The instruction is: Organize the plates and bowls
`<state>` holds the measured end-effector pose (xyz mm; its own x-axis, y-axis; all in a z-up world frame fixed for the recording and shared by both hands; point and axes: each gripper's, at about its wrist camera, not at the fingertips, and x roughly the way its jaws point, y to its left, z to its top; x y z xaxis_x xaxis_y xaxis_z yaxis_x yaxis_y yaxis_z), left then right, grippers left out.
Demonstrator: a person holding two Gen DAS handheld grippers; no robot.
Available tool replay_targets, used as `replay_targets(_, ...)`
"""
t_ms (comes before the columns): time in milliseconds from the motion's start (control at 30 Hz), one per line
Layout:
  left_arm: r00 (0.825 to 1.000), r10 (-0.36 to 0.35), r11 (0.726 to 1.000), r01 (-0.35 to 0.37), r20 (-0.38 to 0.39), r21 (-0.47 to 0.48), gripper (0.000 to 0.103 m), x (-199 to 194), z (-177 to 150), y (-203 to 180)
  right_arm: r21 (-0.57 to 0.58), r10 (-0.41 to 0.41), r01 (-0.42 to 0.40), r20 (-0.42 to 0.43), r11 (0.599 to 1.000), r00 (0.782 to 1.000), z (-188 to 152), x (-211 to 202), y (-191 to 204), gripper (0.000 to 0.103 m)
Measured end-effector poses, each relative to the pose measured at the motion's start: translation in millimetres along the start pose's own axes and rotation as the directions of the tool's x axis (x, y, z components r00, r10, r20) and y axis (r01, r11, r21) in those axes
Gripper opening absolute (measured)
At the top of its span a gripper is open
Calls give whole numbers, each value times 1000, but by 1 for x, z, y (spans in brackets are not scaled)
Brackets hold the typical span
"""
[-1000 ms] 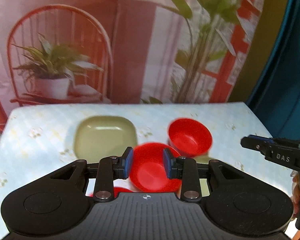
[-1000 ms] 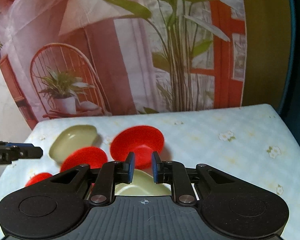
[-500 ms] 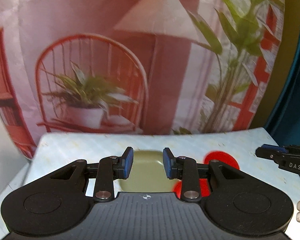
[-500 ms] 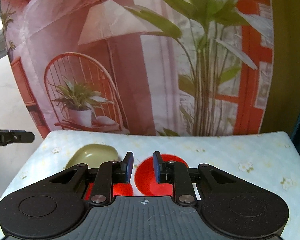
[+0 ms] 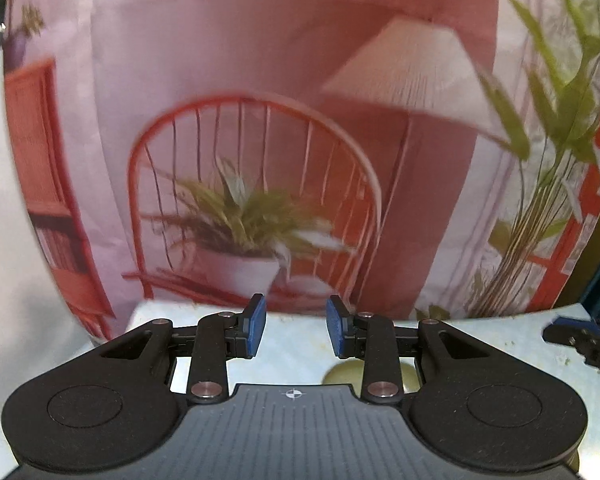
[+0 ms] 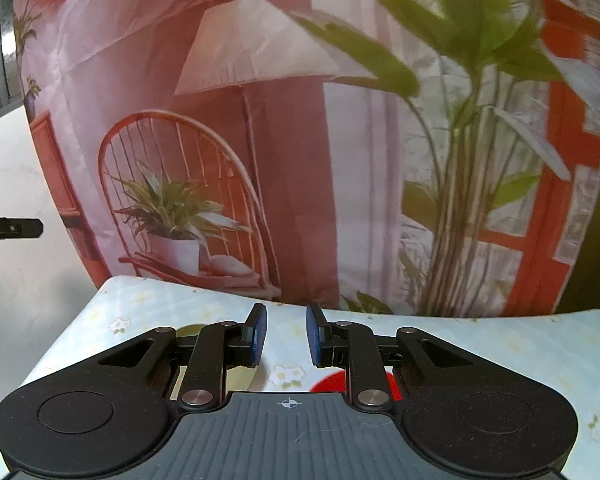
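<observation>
My view is mostly filled by the printed backdrop curtain (image 5: pixel 260 100) behind the counter, with its red chair, potted plant, lamp and tall green leaves. Below it I see the counter (image 6: pixel 480 344), covered in a pale cloth with small flowers.

My left claw (image 5: pixel 295 330) hangs over the near part of the counter, its blue pads (image 5: pixel 256 326) spread with only the cloth between them; it pinches nothing. My right claw (image 6: pixel 286 334) sits the same way, its jaws a little narrower but clearly parted and empty. In the right wrist view the tip of the left claw pokes in at the left edge, and in the left wrist view the right claw shows at the right edge.

The dishes are low in my views and mostly hidden by the claws. The olive-green plate (image 5: pixel 346 372) peeks out under the left claw's right finger; in the right wrist view it shows behind the left finger. A red bowl (image 6: pixel 330 382) lies just under the right claw's right finger. Neither is touched.
</observation>
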<state>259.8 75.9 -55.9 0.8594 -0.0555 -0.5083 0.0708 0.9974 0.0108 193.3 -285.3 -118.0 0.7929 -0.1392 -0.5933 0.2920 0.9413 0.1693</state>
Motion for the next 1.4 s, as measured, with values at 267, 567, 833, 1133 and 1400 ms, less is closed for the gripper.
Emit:
replay_targets(267, 983, -61, 995, 45, -175, -94, 35, 68, -65, 0, -12, 16, -17, -97, 1000, 995, -10, 77, 14, 20)
replay_targets(567, 958, -73, 988, 32, -278, -152, 35, 103, -110, 10, -56, 6, -20, -238, 998, 971, -41, 149, 33, 20)
replay_targets(833, 941, -102, 985, 51, -322, -165, 35, 118, -125, 5, -27, 10, -19, -304, 999, 952, -55, 174, 30, 20)
replay_targets(1133, 947, -116, 985, 70, -298, -160, 17, 117, -126, 2, 29, 61, -54, -331, 998, 942, -58, 176, 26, 7)
replay_targets(1400, 972, -89, 991, 64, -217, -121, 14, 91, -100, 1, 54, 89, -78, -247, 995, 965, -44, 156, 29, 7)
